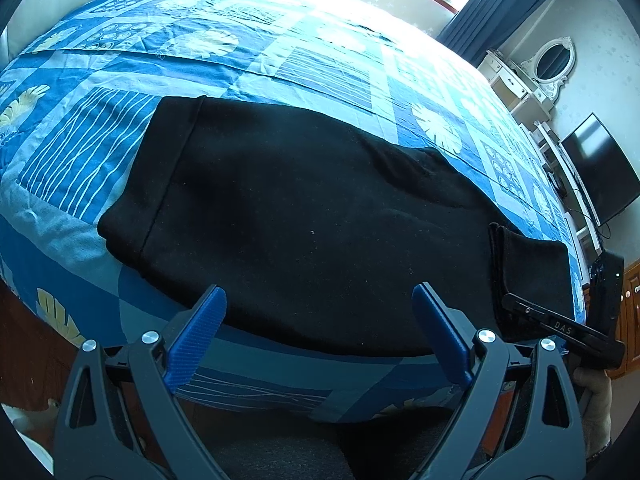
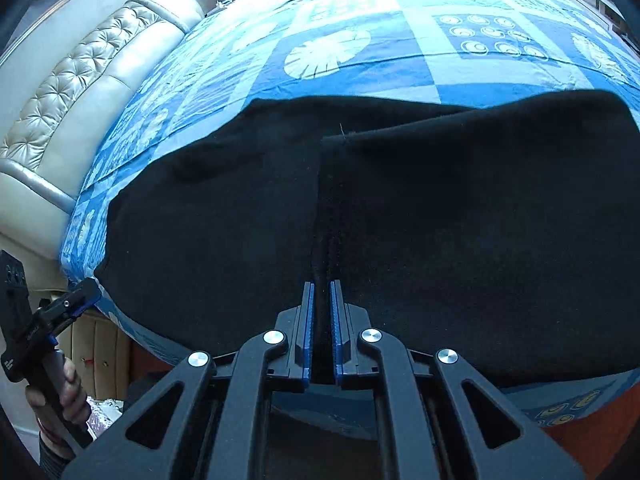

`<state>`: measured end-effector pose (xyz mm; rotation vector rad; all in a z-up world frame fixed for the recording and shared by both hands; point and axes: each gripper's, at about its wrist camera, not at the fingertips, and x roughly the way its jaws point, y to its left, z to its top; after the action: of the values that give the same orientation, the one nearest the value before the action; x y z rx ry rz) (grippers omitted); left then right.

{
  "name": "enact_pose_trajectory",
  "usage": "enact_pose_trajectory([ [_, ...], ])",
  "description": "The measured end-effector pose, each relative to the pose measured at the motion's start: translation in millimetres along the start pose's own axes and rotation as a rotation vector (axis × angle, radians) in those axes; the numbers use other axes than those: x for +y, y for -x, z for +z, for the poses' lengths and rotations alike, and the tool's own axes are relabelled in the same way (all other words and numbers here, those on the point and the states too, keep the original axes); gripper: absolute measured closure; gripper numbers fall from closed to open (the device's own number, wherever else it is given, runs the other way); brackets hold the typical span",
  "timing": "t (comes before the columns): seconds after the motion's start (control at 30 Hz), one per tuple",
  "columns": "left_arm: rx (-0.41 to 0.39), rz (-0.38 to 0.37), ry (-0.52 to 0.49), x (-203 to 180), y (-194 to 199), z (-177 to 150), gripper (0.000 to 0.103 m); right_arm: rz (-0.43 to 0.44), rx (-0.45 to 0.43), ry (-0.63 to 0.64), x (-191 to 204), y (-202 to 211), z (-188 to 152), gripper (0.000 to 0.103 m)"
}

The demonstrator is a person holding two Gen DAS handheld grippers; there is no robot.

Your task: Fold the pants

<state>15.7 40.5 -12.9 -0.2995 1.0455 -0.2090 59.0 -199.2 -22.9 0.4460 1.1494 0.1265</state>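
Note:
Black pants (image 1: 288, 216) lie flat along the near edge of a bed with a blue patterned sheet (image 1: 248, 48), waistband end at the left. My left gripper (image 1: 320, 300) is open and empty, its blue fingers spread just above the pants' near edge. In the right wrist view my right gripper (image 2: 322, 288) is shut on a raised fold of the black pants (image 2: 460, 220), with the fabric pinched between the blue pads. The right gripper also shows in the left wrist view (image 1: 560, 324), at the pants' right end. The left gripper shows at the left of the right wrist view (image 2: 76, 296).
A padded cream headboard (image 2: 80, 92) runs along the bed's left end. A dresser with an oval mirror (image 1: 552, 64) and a dark monitor (image 1: 600, 168) stand by the far wall. Wooden floor and cabinets lie below the bed's near edge.

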Motion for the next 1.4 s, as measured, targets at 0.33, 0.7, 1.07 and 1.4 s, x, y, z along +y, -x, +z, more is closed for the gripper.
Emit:
enact_pose_trajectory([
  [0.33,0.004,-0.007,0.012,2.5,-1.0,0.0,0.009,-0.097,-0.104,0.070,20.3,24.2,12.7,0.076],
  [0.7,0.010,-0.012,0.001,-2.0,-3.6,-1.5,0.009,-0.320,-0.081,0.150,30.1,8.9,1.5,0.033],
  [1.07,0.006,-0.019,0.019,0.1,-1.0,-1.3,0.009,-0.481,-0.069,0.207,15.1,-9.2,-1.3,0.024],
  [1.4,0.017,-0.022,0.016,-1.4,-3.8,-4.6,0.009,-0.280,-0.103,0.087,0.8,7.9,9.3,0.082],
])
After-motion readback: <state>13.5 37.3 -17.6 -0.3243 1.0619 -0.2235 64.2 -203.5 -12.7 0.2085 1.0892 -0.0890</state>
